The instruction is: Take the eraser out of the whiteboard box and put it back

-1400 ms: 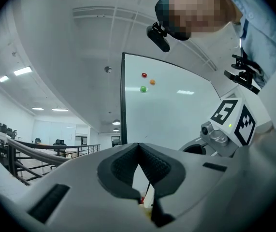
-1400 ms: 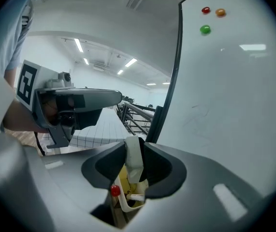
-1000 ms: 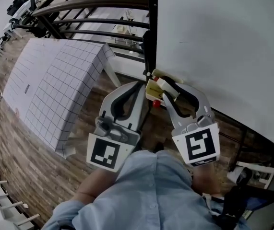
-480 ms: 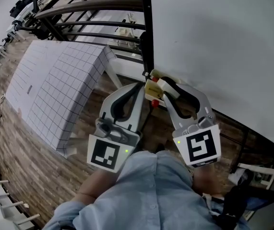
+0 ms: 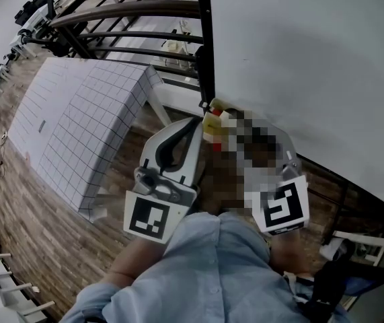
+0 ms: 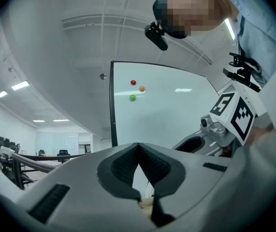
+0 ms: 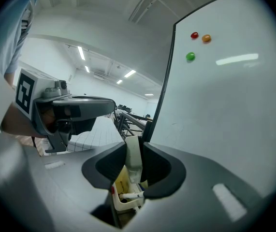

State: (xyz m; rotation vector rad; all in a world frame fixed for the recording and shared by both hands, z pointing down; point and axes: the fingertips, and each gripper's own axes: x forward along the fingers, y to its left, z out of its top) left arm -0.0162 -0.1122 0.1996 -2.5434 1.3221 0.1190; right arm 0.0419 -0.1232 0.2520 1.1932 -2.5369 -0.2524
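My right gripper (image 7: 133, 149) is shut on a white eraser (image 7: 132, 164), which stands upright between the pads. Just below it is the cream whiteboard box (image 7: 123, 199), with a marker (image 7: 129, 196) lying inside. In the head view the box (image 5: 212, 122) sits at the whiteboard's (image 5: 313, 66) lower left corner, and a mosaic patch hides most of the right gripper. My left gripper (image 5: 196, 122) is shut and empty, just left of the box. In the left gripper view its tips (image 6: 138, 146) meet.
A table under a grid-patterned cloth (image 5: 77, 120) stands to the left, with dark metal railings (image 5: 124, 12) behind it. Red (image 7: 194, 35), orange (image 7: 206, 38) and green (image 7: 190, 57) magnets stick high on the board. The floor is wood.
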